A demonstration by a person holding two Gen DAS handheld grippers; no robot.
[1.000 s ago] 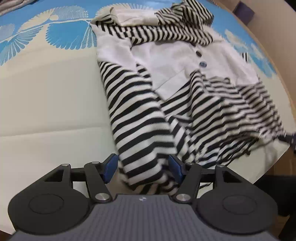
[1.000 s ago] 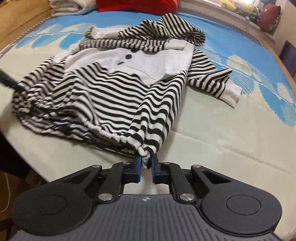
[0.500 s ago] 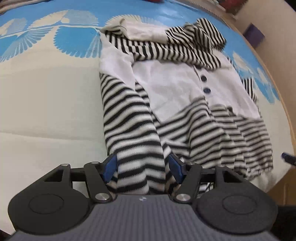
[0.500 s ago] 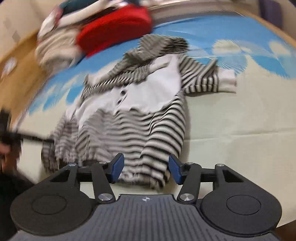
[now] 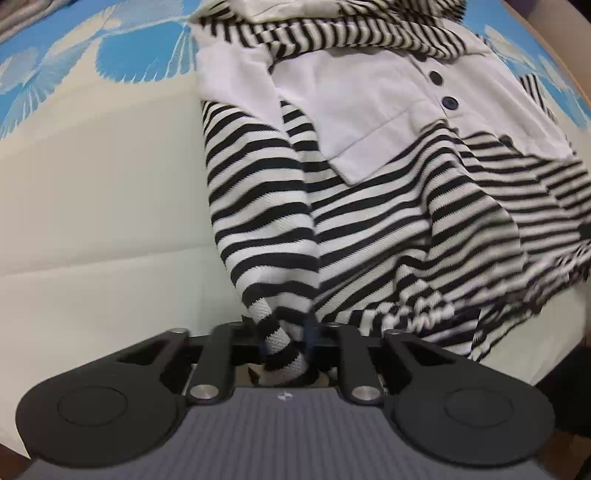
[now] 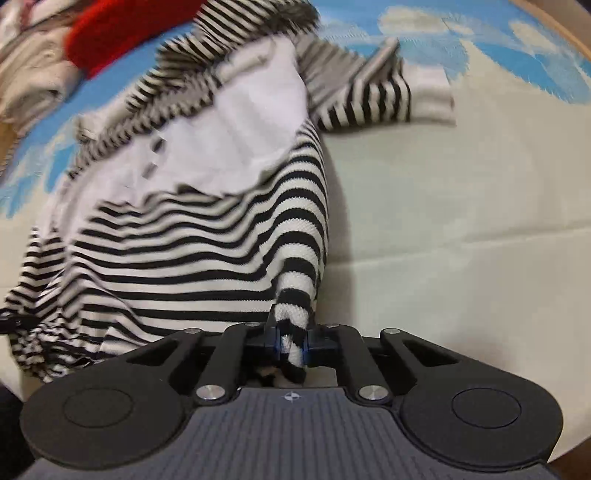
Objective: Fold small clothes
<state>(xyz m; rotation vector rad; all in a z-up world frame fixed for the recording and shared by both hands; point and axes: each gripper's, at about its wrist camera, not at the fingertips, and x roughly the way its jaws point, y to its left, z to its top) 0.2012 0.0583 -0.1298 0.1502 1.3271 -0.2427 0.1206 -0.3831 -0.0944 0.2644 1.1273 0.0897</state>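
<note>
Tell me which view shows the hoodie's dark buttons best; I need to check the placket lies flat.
The left wrist view: both dark buttons sit sharp on the white panel of the hoodie. In the right wrist view they are only motion-blurred streaks.

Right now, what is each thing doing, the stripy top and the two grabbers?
Striped top: spread out on the sheet, not folded yet, both buttons done up.
Left gripper: jaws closing, pinching the top's near hem.
Right gripper: jaws closing, pinching the hem too.
Red cloth: bunched up behind.

The left tool (image 5: 286, 341) is closing on the black-and-white striped knit hooded top's (image 5: 369, 206) sleeve cuff (image 5: 284, 354) near the surface's (image 5: 103, 206) near edge.
</note>
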